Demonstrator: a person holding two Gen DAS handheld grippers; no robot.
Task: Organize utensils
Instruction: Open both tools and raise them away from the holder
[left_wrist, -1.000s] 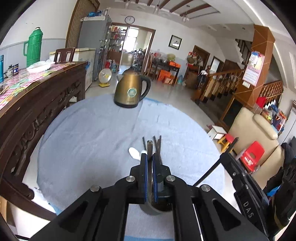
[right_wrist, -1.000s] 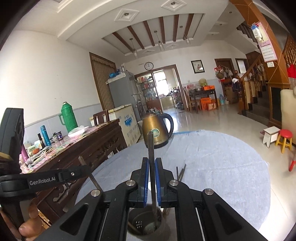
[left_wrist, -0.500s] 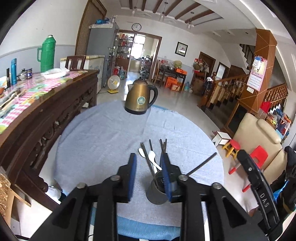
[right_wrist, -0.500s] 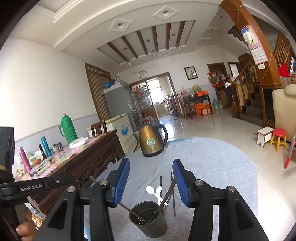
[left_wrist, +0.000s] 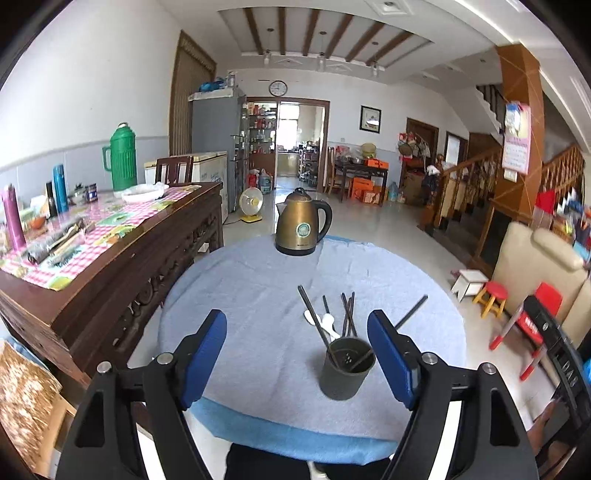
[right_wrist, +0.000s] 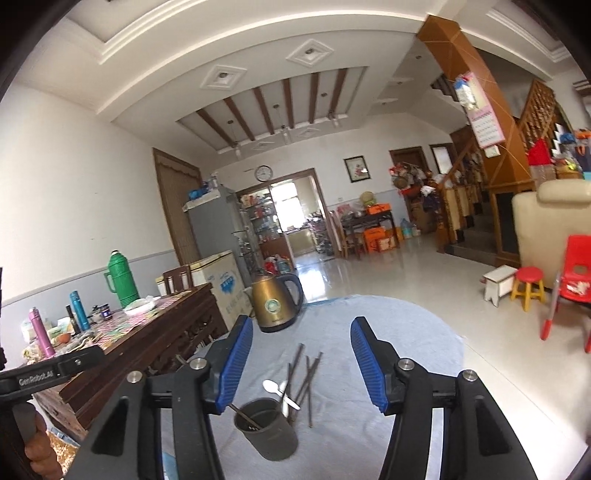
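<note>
A dark grey utensil cup (left_wrist: 346, 368) stands near the front of the round table, with two dark chopsticks (left_wrist: 314, 317) leaning in it. It also shows in the right wrist view (right_wrist: 267, 428). Behind it on the cloth lie more dark chopsticks (left_wrist: 348, 314) and two white spoons (left_wrist: 325, 323), also seen in the right wrist view as chopsticks (right_wrist: 308, 373) and spoons (right_wrist: 280, 393). My left gripper (left_wrist: 297, 356) is open and empty, above and in front of the cup. My right gripper (right_wrist: 301, 363) is open and empty, held above the cup.
A bronze kettle (left_wrist: 302, 229) stands at the far edge of the blue-clothed round table (left_wrist: 229, 295). A dark wooden sideboard (left_wrist: 110, 251) with bottles and a green thermos (left_wrist: 120, 158) runs along the left. A beige sofa (left_wrist: 535, 266), red stools and chair stand at the right.
Both grippers were shut on chopsticks over the cup, then opened and let them drop in. Both have since pulled back and up, with jaws wider.
</note>
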